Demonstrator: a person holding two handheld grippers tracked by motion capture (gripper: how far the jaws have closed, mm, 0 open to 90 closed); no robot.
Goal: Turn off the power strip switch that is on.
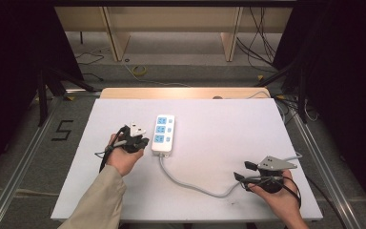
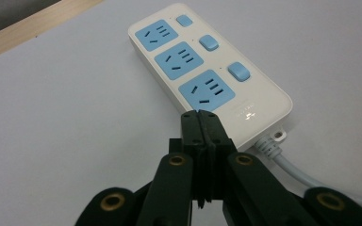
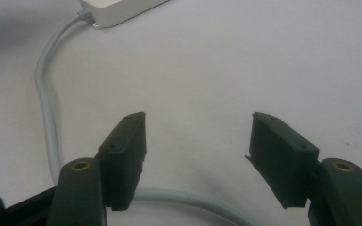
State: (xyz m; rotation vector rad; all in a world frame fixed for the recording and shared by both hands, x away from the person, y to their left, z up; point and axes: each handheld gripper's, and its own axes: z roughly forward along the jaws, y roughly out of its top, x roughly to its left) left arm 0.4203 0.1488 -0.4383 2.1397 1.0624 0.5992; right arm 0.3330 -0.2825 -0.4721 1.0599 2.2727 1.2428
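Left tongs (image 2: 201, 115) closed and empty by the white plastic power strip with blue sockets (image 2: 207, 70) — right tongs (image 3: 195, 141) open over its grey cable (image 3: 47, 117).

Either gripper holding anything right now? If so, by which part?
Nothing is held. The left gripper is shut on itself beside the power strip; the right gripper is open over the cord.
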